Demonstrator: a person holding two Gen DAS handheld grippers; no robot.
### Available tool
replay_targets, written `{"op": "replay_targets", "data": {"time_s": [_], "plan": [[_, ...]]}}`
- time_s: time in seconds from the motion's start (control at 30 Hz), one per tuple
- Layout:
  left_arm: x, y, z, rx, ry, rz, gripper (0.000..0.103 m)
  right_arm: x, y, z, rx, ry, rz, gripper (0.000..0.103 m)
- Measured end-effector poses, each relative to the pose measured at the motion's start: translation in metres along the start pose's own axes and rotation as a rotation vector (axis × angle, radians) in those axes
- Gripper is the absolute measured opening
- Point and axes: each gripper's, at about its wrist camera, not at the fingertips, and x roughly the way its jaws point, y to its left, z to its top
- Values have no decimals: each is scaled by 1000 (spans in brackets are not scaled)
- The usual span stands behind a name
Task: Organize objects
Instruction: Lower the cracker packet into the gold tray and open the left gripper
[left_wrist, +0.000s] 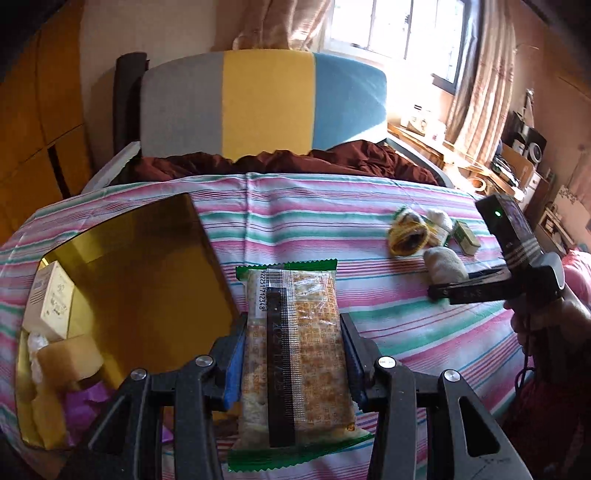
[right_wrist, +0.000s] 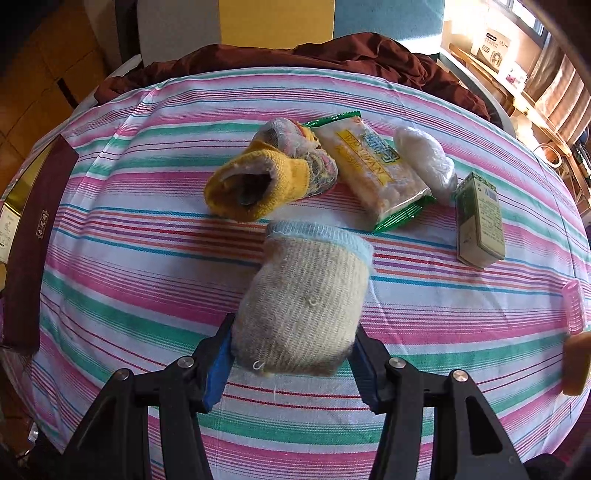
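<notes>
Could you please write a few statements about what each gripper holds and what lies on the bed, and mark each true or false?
1. The left gripper is shut on a cracker packet. True.
2. The right gripper is empty. False: it holds a rolled cream sock.
3. The gold box is closed with a lid. False: it is open, with items inside.
4. A small green carton lies on the striped sheet. True.
</notes>
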Motion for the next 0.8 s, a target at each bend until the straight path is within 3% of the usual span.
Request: {"op": "replay_targets", "data": {"time_s": [0.07,0.43,0.57,0.8], "plan": [[-4,26,4,-46,-7,40,46,9,7,14,-5,0,-7,57],[-3,170,23,-250,-2,268,46,7,11,2,-26,-4,-28,57],[17,199,22,-262,46,330,46,7,11,2,-26,-5,-30,57],[31,214,12,-265,75,344,47,5,9,1,-29,-6,-33,57]]}}
